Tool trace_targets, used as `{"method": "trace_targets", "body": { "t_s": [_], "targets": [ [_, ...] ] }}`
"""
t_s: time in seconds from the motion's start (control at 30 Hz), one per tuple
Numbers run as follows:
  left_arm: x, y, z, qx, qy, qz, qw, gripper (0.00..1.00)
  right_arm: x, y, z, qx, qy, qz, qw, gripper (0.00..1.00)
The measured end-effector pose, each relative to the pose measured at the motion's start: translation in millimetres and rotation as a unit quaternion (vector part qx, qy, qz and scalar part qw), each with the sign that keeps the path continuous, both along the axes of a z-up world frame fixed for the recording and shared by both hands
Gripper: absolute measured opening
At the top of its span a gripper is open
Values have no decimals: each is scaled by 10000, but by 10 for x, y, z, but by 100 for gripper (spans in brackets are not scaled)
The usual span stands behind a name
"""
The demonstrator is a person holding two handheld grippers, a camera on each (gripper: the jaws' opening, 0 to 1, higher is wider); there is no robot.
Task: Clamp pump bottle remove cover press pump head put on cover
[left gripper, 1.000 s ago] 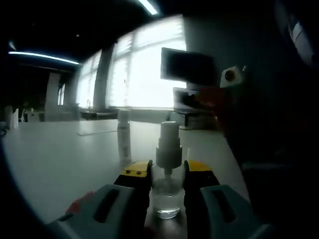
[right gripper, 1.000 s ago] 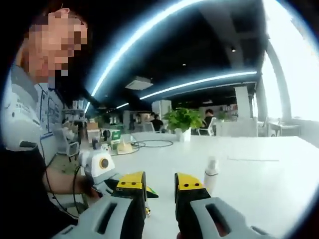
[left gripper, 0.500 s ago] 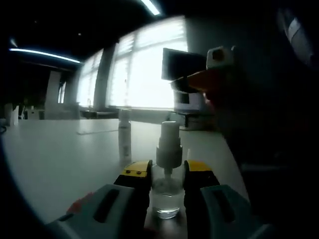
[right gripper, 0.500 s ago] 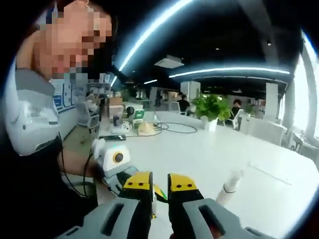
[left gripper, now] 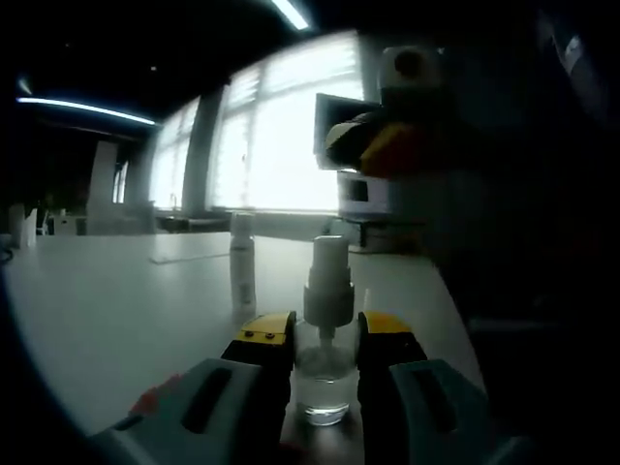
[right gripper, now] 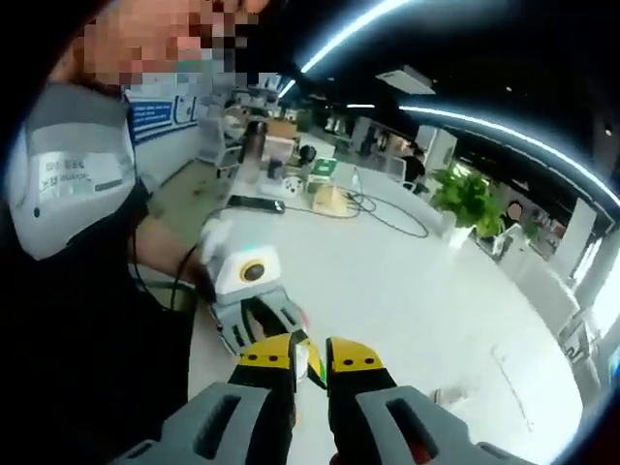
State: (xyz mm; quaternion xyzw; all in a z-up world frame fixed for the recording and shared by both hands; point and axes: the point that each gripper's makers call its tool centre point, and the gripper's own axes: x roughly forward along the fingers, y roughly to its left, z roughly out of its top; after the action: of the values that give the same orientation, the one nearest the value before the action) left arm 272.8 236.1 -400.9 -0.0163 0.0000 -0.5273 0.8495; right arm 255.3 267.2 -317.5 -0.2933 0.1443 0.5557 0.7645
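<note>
A clear pump bottle (left gripper: 325, 380) with a white pump head (left gripper: 328, 279) stands on the white table (left gripper: 116, 310). My left gripper (left gripper: 325, 341) is shut on its body, yellow jaw tips on either side. The bottle's cover (left gripper: 240, 262) stands upright on the table behind it, to the left. My right gripper (left gripper: 354, 145) hangs above and slightly right of the pump head, apart from it. In the right gripper view, my right gripper (right gripper: 311, 355) has its jaws almost together with nothing seen between them. It looks down on the left gripper (right gripper: 276, 325); the bottle is mostly hidden there.
A person's dark sleeve and hand (right gripper: 165, 262) hold the left gripper at the table edge. A monitor (left gripper: 363, 131) stands before bright windows. Cables and small boxes (right gripper: 329, 189) and a potted plant (right gripper: 470, 199) sit at the table's far end.
The right gripper has risen and swung left to hang over the pump head, now pointing down at the left gripper. Its jaws have narrowed. The left gripper and bottle have not moved.
</note>
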Motion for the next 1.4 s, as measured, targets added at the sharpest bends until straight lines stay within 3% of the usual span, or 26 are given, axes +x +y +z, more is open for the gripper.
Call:
{"method": "trace_targets", "body": {
  "t_s": [0.23, 0.5, 0.9, 1.03, 1.4],
  "targets": [
    [-3, 4, 0, 1, -6, -5, 10000, 16, 3, 81, -14, -871, -38, 708, 9937, 7],
    [-4, 5, -3, 4, -11, -13, 10000, 16, -59, 121, -145, -1996, -143, 1537, 9676, 7],
    [-9, 1, -7, 1, 0, -24, 10000, 16, -28, 162, -252, -2751, -98, 2082, 9385, 6],
    [-12, -1, -6, 2, -1, -28, 10000, 16, -25, 160, -308, -3023, -259, 2348, 9235, 4],
    [-20, -2, -8, 6, -10, -49, 10000, 16, -35, 173, -339, -3203, -253, 2452, 9147, 0]
  ]
}}
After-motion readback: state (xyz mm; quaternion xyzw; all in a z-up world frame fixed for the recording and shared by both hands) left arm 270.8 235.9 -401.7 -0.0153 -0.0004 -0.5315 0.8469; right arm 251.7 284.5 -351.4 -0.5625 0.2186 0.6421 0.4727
